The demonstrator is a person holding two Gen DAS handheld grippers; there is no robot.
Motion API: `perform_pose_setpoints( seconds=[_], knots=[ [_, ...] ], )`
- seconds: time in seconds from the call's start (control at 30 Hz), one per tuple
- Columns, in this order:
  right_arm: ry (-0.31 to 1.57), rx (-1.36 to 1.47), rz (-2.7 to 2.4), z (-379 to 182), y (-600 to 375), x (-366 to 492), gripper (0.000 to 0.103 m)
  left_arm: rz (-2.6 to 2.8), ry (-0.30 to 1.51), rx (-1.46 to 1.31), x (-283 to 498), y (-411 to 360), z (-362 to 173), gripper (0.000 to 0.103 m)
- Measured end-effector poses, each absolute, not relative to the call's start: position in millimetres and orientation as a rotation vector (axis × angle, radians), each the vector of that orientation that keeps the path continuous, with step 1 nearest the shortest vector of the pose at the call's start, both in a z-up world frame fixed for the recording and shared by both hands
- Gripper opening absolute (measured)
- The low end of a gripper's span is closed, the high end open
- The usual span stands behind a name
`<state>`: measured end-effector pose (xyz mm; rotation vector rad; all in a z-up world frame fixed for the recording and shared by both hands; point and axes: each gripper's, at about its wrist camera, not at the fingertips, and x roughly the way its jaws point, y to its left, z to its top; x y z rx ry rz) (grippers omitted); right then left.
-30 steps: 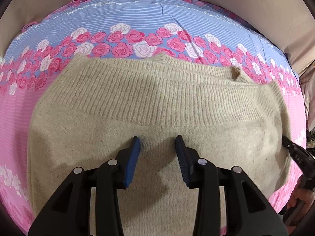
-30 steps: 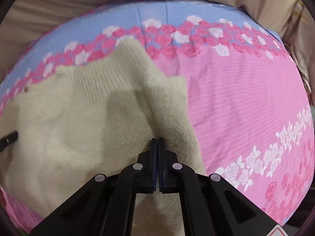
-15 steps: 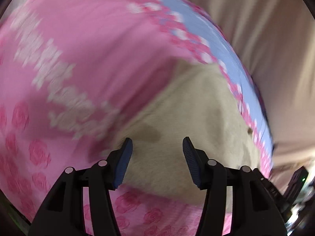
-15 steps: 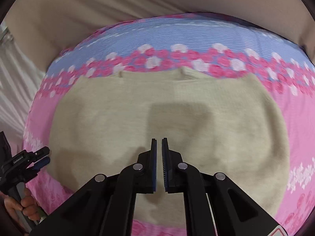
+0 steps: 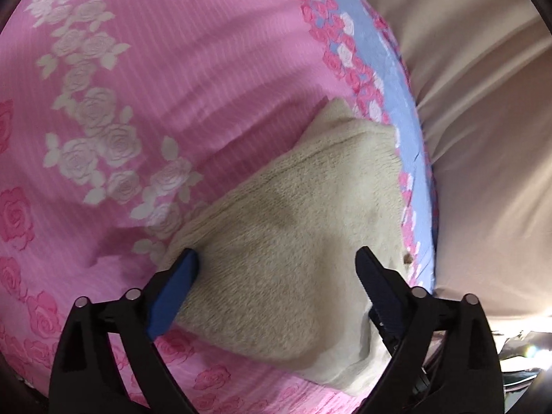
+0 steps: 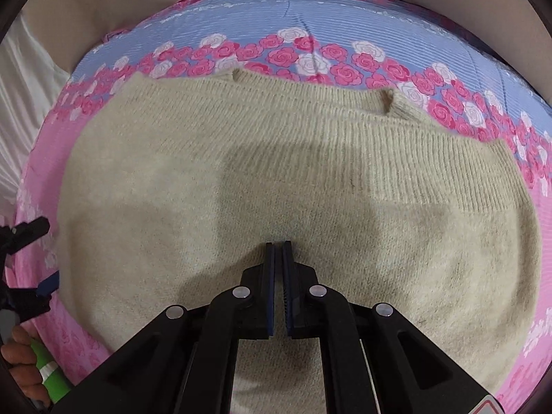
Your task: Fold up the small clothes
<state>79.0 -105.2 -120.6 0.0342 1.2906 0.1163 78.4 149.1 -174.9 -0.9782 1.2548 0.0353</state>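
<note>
A beige knitted sweater [image 6: 276, 172] lies flat on the rose-patterned bedsheet [image 6: 345, 27], its ribbed hem towards the blue band. My right gripper [image 6: 278, 245] hovers over its middle, shut, with nothing between the pads. In the left wrist view the sweater [image 5: 293, 224] shows its left edge. There my left gripper [image 5: 276, 253] straddles that edge, its jaws opening wide. The knit lies under and between the fingers, and the pads do not press on it. The left gripper [image 6: 27, 258] also shows at the left rim of the right wrist view, held by a hand [image 6: 20, 362].
The pink sheet [image 5: 155, 69] spreads wide to the left of the sweater. Its blue band [image 5: 407, 131] runs along the far edge. Beyond that edge lies plain beige cloth [image 5: 483, 138]. White cloth [image 6: 20, 86] shows at the far left.
My left gripper went from the sweater's middle to its left edge, rolled, and opened wide. My right gripper moved from the sweater's right side to its middle and stayed shut.
</note>
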Motion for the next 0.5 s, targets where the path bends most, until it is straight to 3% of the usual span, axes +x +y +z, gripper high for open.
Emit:
perform_pose_setpoints(
  seconds=[0.13,0.2,0.23,0.27,0.4,0.5],
  knots=[
    [1.299,0.021,0.115,-123.3,-103.4,82.7,0.005,0.046,1.296,-0.895,98.2,138.0,-179.6,0.098],
    [1.298,0.026,0.118,-124.4,-104.4,83.3,0.005,0.047,1.308,-0.853,103.9,135.1,-179.4,0.093],
    [1.298,0.028,0.121,-124.5,-105.9,83.0,0.005,0.05,1.306,-0.829,105.1,134.4,-177.5,0.071],
    [1.297,0.031,0.123,-124.5,-106.7,82.8,0.005,0.041,1.304,-0.808,106.8,133.8,-175.4,0.033],
    [1.295,0.038,0.133,-123.8,-110.7,81.2,0.005,-0.106,1.26,-0.894,107.0,140.0,-163.3,0.023],
    [1.292,0.048,0.138,-123.8,-112.5,80.4,0.005,-0.254,1.155,-0.833,106.0,125.0,-112.7,0.017]
  ],
)
